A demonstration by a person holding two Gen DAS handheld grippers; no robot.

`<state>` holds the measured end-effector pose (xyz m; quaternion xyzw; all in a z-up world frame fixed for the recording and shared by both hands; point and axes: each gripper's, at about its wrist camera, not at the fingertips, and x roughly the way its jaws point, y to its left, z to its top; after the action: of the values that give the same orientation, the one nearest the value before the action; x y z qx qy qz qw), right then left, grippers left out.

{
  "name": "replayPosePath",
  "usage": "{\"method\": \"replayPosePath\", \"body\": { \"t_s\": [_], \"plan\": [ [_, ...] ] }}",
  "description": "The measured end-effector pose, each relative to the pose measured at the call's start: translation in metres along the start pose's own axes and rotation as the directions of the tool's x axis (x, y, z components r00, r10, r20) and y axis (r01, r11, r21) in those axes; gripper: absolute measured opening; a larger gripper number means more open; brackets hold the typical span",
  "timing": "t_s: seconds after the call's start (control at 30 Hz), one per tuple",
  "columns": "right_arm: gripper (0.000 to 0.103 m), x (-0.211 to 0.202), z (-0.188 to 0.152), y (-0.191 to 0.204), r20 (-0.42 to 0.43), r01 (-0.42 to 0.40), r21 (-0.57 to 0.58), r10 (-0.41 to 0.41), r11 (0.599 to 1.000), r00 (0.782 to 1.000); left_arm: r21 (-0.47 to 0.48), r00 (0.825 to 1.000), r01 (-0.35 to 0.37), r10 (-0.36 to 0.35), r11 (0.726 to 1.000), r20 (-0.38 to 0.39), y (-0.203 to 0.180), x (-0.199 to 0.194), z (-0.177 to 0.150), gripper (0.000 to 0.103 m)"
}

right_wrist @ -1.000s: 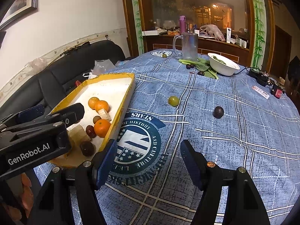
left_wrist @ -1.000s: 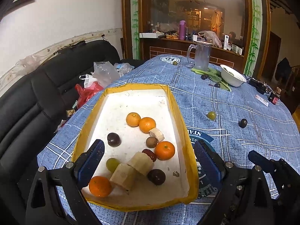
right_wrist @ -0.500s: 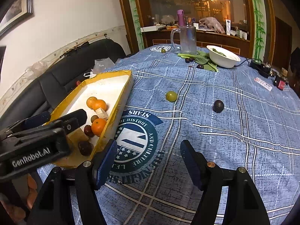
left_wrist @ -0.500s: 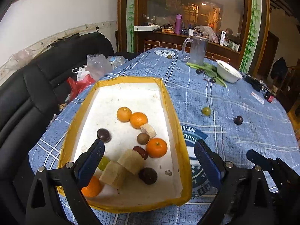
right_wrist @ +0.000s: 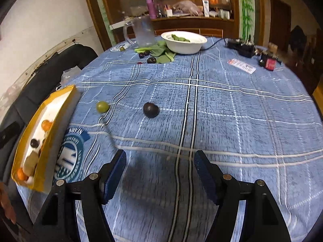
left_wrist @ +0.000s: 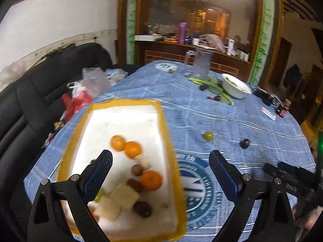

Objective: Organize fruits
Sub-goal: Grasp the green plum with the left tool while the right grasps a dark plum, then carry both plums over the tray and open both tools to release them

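My right tongs [right_wrist: 159, 173] gape empty above the table [right_wrist: 242, 121], dark plum [right_wrist: 150, 110] ahead, green fruit [right_wrist: 102, 106] ahead-left.

Green fruit [right_wrist: 103, 106], dark fruit [right_wrist: 151, 110] on cloth, beside fruit-filled tray [right_wrist: 58, 109]

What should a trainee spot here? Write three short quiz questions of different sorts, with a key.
1. True or false: the right tongs are shut on a fruit.
2. Which loose fruit lies nearer the yellow tray: A) the green fruit, B) the dark fruit?
3. Fill in: the leafy greens lie beside the white ____.

Key: 1 false, they are open and empty; 2 A; 3 bowl.
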<state>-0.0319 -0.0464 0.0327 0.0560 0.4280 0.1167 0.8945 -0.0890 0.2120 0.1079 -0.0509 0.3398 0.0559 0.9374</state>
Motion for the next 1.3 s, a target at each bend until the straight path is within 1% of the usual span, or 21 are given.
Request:
{"method": "replayPosePath", "body": {
  "t_s": [0.03,0.1,0.17,0.27,0.3,0.33,0.4,0.43,0.47,0.5,0.53,0.6,0.63,0.73,0.9,0.93,0.97,1.0,1.1,1.17,1.3],
  "plan": [
    [0.074,0.003,0.003,-0.001,0.002,-0.005,0.002,0.005,1.000,1.000,0.016,1.000,0.013,-0.013,1.000,-0.004,-0.006,0.003,0.004,0.096],
    [0.070,0.015,0.019,0.000,0.011,-0.019,0.000,0.019,1.000,1.000,0.065,0.999,0.040,-0.038,0.997,-0.028,-0.020,0.017,0.016,0.096],
    [0.066,0.029,0.032,0.002,0.009,-0.025,0.002,0.025,1.000,1.000,0.084,0.997,0.056,-0.051,0.995,-0.058,-0.030,0.033,0.025,0.096],
    [0.058,0.049,0.048,0.007,-0.002,-0.036,-0.004,0.036,0.999,0.999,0.081,0.988,0.093,-0.082,0.992,-0.133,-0.042,0.068,0.040,0.096],
    [0.056,0.055,0.051,0.009,-0.007,-0.034,-0.010,0.034,0.999,0.999,0.069,0.980,0.109,-0.095,0.992,-0.177,-0.047,0.084,0.044,0.096],
    [0.055,0.061,0.054,0.012,-0.012,-0.034,-0.018,0.033,0.999,0.999,0.059,0.973,0.131,-0.117,0.990,-0.199,-0.051,0.093,0.047,0.096],
    [0.053,0.071,0.057,0.016,-0.020,-0.035,-0.036,0.034,0.999,0.999,0.040,0.957,0.183,-0.169,0.982,-0.235,-0.057,0.113,0.052,0.089],
    [0.053,0.073,0.057,0.017,-0.023,-0.038,-0.040,0.037,0.998,0.999,0.046,0.954,0.178,-0.161,0.983,-0.254,-0.062,0.123,0.053,0.076],
    [0.050,0.076,0.056,0.018,-0.028,-0.044,-0.047,0.042,0.998,0.999,0.056,0.951,0.172,-0.151,0.983,-0.271,-0.066,0.132,0.054,0.064],
    [0.045,0.079,0.055,0.019,-0.033,-0.047,-0.053,0.045,0.997,0.998,0.065,0.944,0.182,-0.156,0.981,-0.292,-0.072,0.143,0.055,0.061],
    [0.043,0.082,0.054,0.019,-0.043,-0.049,-0.066,0.046,0.997,0.998,0.069,0.940,0.188,-0.159,0.980,-0.302,-0.074,0.149,0.054,0.057],
    [0.036,0.086,0.052,0.019,-0.051,-0.050,-0.082,0.046,0.995,0.998,0.086,0.937,0.179,-0.143,0.980,-0.320,-0.079,0.161,0.052,0.057],
    [0.036,0.087,0.052,0.019,-0.051,-0.050,-0.088,0.045,0.995,0.998,0.093,0.934,0.176,-0.137,0.980,-0.329,-0.081,0.166,0.051,0.057],
    [0.035,0.087,0.053,0.016,-0.052,-0.067,-0.088,0.062,0.994,0.997,0.113,0.925,0.177,-0.126,0.978,-0.358,-0.086,0.175,0.043,0.057],
    [0.034,0.088,0.053,0.015,-0.053,-0.076,-0.090,0.072,0.993,0.996,0.173,0.917,0.152,-0.073,0.973,-0.393,-0.095,0.182,0.035,0.057],
    [0.034,0.087,0.052,0.014,-0.053,-0.078,-0.090,0.073,0.993,0.996,0.187,0.916,0.148,-0.063,0.971,-0.395,-0.097,0.182,0.032,0.051],
    [0.033,0.087,0.052,0.014,-0.052,-0.078,-0.086,0.074,0.993,0.996,0.205,0.917,0.138,-0.047,0.969,-0.396,-0.098,0.181,0.030,0.029],
    [0.029,0.087,0.053,0.013,-0.052,-0.076,-0.083,0.072,0.994,0.996,0.214,0.917,0.132,-0.037,0.968,-0.397,-0.099,0.181,0.029,0.023],
    [0.026,0.087,0.053,0.008,-0.055,-0.098,-0.058,0.095,0.994,0.994,0.202,0.923,0.135,-0.049,0.970,-0.381,-0.096,0.174,0.029,0.023],
    [0.025,0.086,0.053,0.004,-0.056,-0.109,-0.038,0.107,0.993,0.993,0.168,0.929,0.151,-0.082,0.974,-0.360,-0.089,0.163,0.032,0.023],
    [0.025,0.081,0.055,-0.001,-0.039,-0.122,-0.012,0.121,0.992,0.992,0.089,0.933,0.188,-0.149,0.978,-0.326,-0.075,0.141,0.039,0.023]
  ]
}}
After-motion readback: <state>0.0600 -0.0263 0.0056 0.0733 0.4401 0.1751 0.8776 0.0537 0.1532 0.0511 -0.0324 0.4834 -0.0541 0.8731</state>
